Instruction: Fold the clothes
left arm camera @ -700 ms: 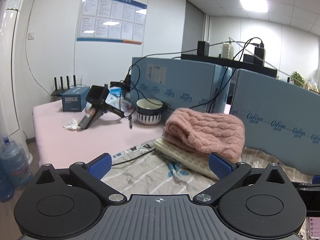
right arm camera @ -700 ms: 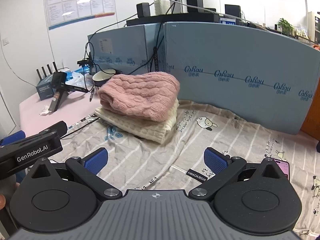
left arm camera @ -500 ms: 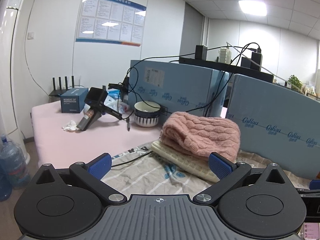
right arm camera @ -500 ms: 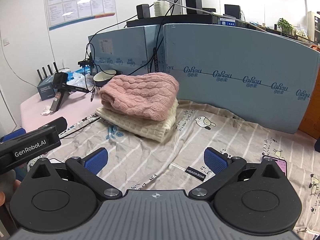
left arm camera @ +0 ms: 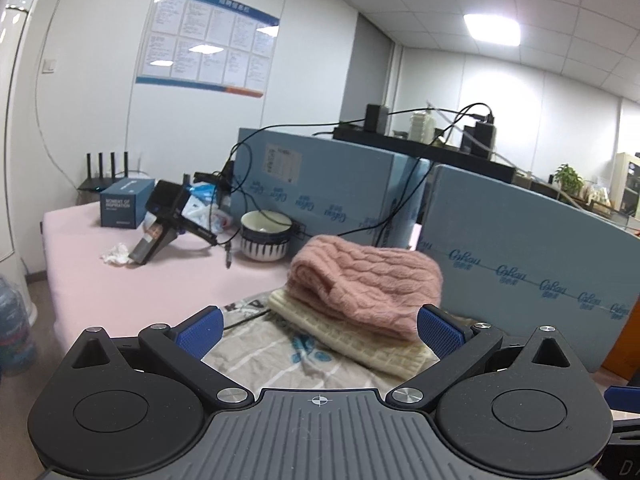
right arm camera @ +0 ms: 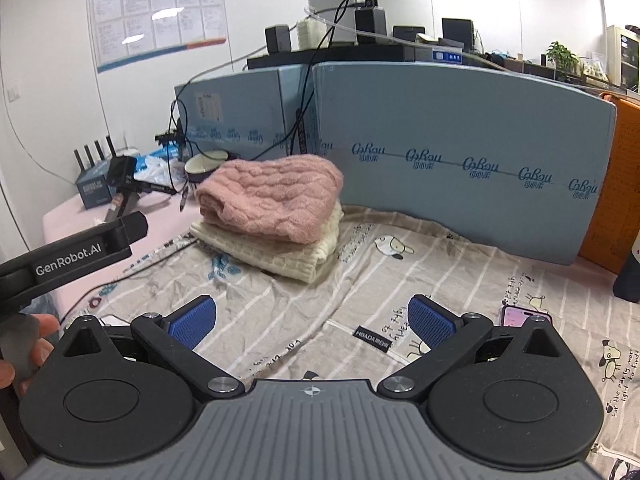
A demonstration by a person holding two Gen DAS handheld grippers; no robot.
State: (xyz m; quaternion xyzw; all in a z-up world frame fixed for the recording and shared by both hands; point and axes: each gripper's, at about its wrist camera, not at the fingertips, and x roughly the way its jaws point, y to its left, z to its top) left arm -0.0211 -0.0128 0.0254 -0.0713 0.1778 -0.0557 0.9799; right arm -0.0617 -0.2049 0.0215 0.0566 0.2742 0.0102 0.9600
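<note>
Left gripper has tipped up since earlier. 2 grippers, jaws wide, holding nothing. 2 folded sweaters stacked on sheet: pink over cream. 1 bowl behind, 1 phone beside right gripper.

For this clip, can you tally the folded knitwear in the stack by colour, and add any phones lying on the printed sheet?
Pink sweater: 1, on top of the stack
Cream sweater: 1, underneath it
Phone: 1, screen lit, lying on the printed sheet near the right gripper
Total: 3
</note>
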